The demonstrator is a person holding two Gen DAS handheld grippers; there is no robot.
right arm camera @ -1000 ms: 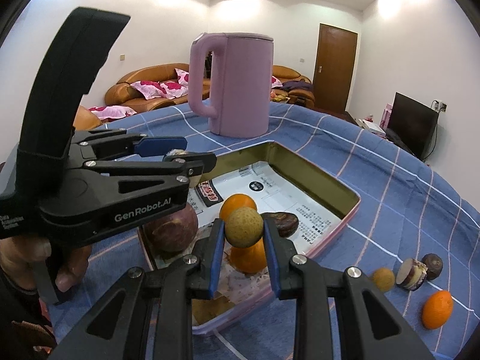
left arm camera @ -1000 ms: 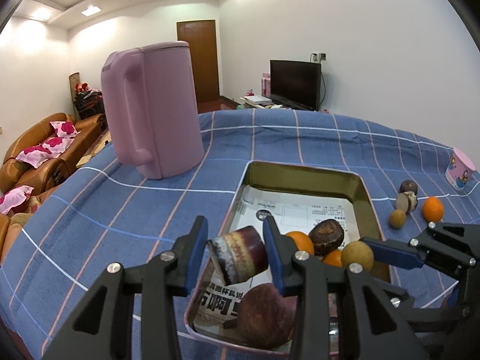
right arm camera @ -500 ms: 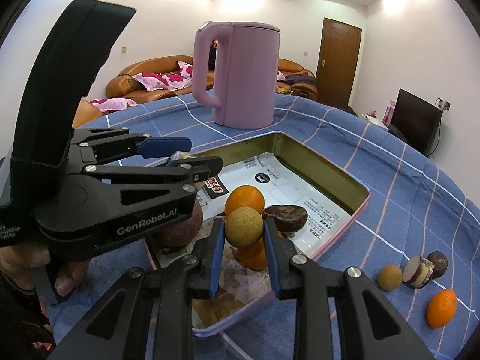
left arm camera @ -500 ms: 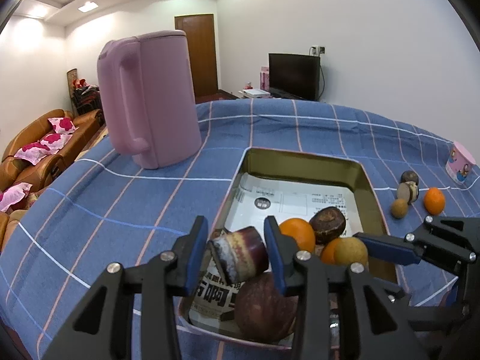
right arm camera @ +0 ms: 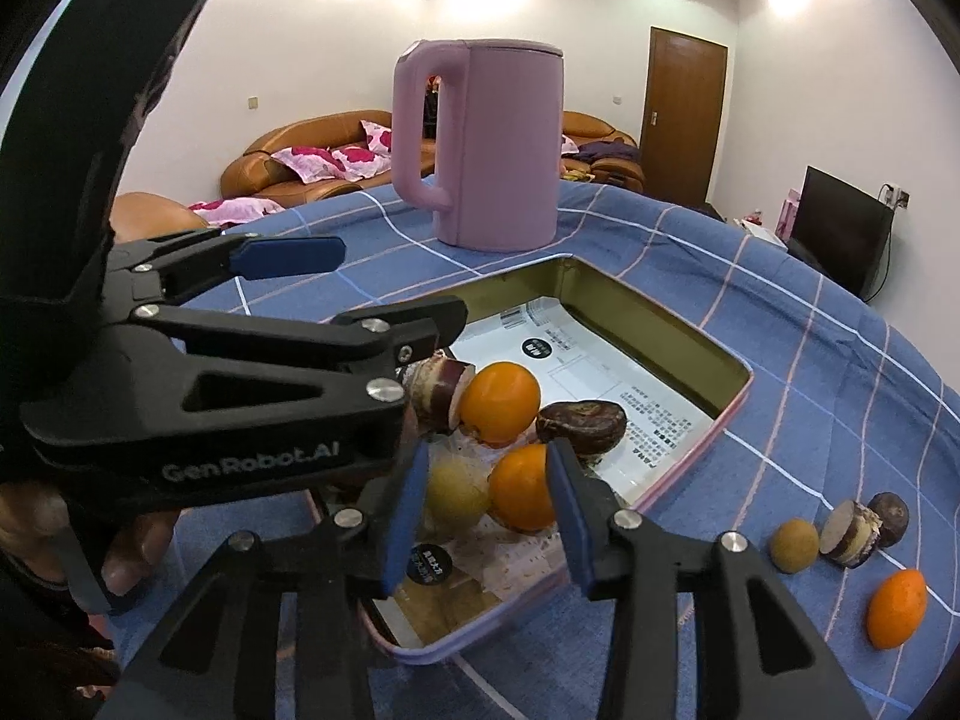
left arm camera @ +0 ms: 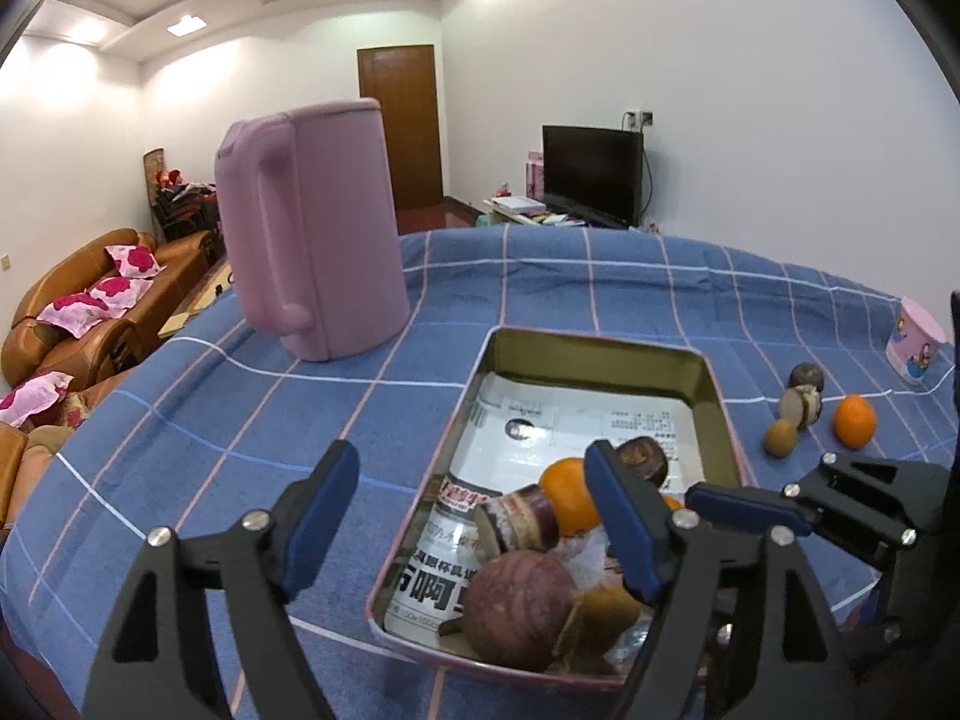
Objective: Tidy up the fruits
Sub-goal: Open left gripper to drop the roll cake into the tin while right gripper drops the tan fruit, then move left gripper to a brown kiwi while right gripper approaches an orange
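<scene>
**Fruit sorting past halfway: six pieces in the tin, four on the cloth**

Both pairs of tongs hover over a shallow rectangular metal tray (right arm camera: 660, 324) lined with printed paper, on a table (right arm camera: 780, 360) under blue checked cloth. The left tongs (left arm camera: 471, 471) have just been opening and stand wide, gripping nothing. A cut purple-skinned fruit piece (right arm camera: 435, 393) lies in the tray below them. The right tongs (right arm camera: 487, 462) have also just been opening. A blurred tan round fruit (right arm camera: 456, 492) sits between their jaws, apparently free of both pads.

Counted in the tray:
- two oranges (right arm camera: 499, 402)
- one dark brown wrinkled fruit (right arm camera: 581, 425)
- one large reddish-purple round fruit (left arm camera: 519, 606)
- the cut piece
- the tan fruit

Four remain on the cloth, well apart from the tray:
- one small tan ball (right arm camera: 794, 545)
- one cut layered piece (right arm camera: 849, 540)
- one dark round fruit (right arm camera: 888, 517)
- one loose orange (right arm camera: 897, 607)
</scene>
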